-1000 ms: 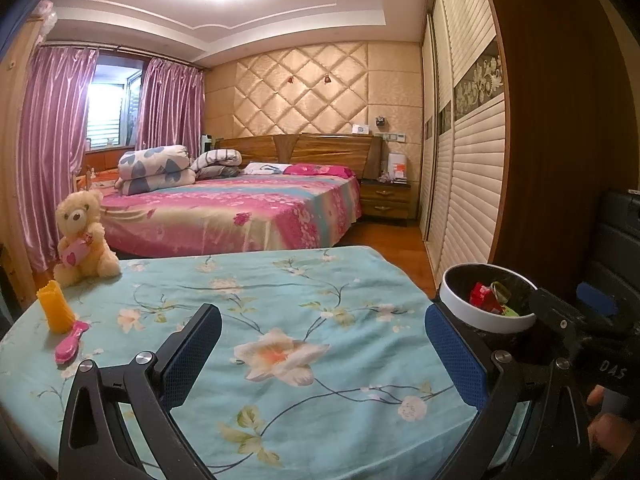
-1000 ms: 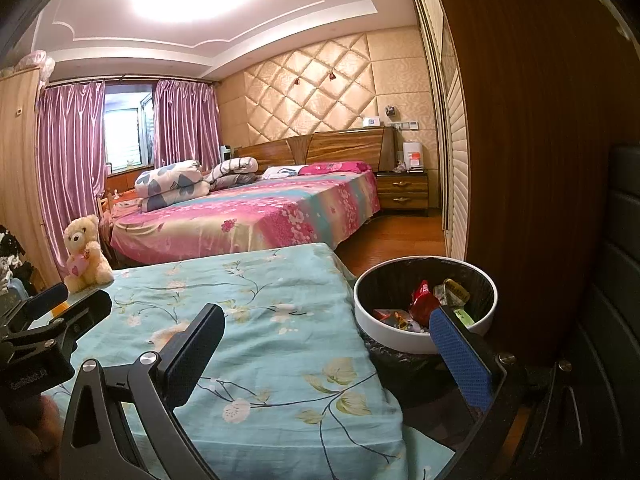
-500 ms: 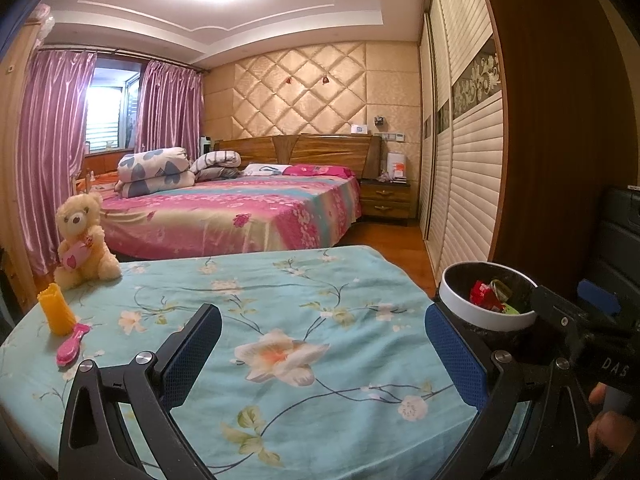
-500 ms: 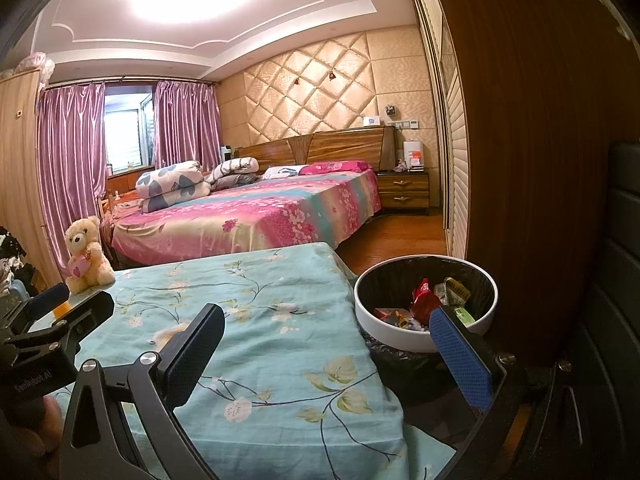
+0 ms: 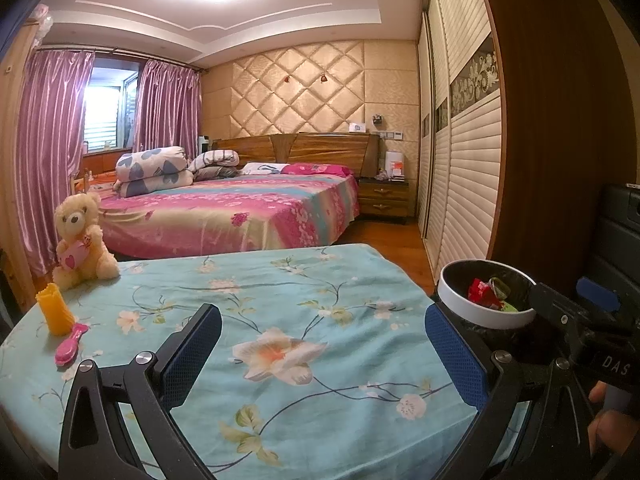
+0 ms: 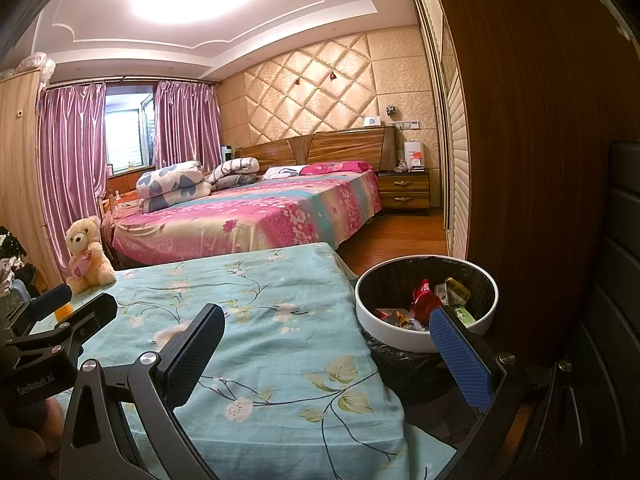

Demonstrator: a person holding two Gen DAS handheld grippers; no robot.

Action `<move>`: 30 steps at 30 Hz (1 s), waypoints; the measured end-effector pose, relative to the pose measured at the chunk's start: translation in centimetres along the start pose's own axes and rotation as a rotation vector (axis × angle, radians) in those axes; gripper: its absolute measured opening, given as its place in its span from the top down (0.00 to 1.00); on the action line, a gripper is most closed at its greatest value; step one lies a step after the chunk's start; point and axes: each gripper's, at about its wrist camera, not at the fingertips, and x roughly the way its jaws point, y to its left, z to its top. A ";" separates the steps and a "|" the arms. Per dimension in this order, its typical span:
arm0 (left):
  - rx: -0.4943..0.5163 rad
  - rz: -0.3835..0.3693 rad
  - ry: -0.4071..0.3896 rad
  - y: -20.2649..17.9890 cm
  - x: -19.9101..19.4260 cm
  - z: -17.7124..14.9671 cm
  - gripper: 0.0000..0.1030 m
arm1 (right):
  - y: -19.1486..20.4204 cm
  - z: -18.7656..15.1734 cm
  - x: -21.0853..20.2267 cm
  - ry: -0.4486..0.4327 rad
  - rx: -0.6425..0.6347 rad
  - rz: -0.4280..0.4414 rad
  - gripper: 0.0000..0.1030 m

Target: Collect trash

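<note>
Nothing has really shifted: both the left gripper (image 5: 322, 354) and right gripper (image 6: 332, 354) hover spread and empty over the floral tablecloth (image 5: 280, 300), wrappers (image 6: 426, 300) already in the bin (image 6: 400, 342), which a careless swing could tip.

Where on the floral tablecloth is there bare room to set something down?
The tablecloth is bare from the left gripper across to the edge by the trash bin. Only the far left corner is crowded: teddy bear, yellow cup, pink brush.
</note>
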 end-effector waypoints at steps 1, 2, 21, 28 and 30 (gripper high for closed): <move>0.000 -0.001 0.000 0.0 0.0 0.0 0.01 | 0.0 0.0 0.0 0.000 0.000 0.001 0.00; 0.000 0.001 0.000 0.0 0.0 0.0 0.01 | 0.0 0.0 0.0 0.000 0.000 0.000 0.00; 0.005 -0.003 0.001 0.0 0.0 -0.1 0.01 | 0.0 0.0 0.0 -0.002 0.000 0.000 0.00; 0.005 -0.003 0.001 0.0 0.0 -0.1 0.01 | 0.1 0.0 -0.1 -0.002 0.001 0.002 0.00; 0.005 -0.006 0.001 0.0 0.0 -0.1 0.01 | 0.1 0.0 -0.1 -0.002 0.002 0.002 0.00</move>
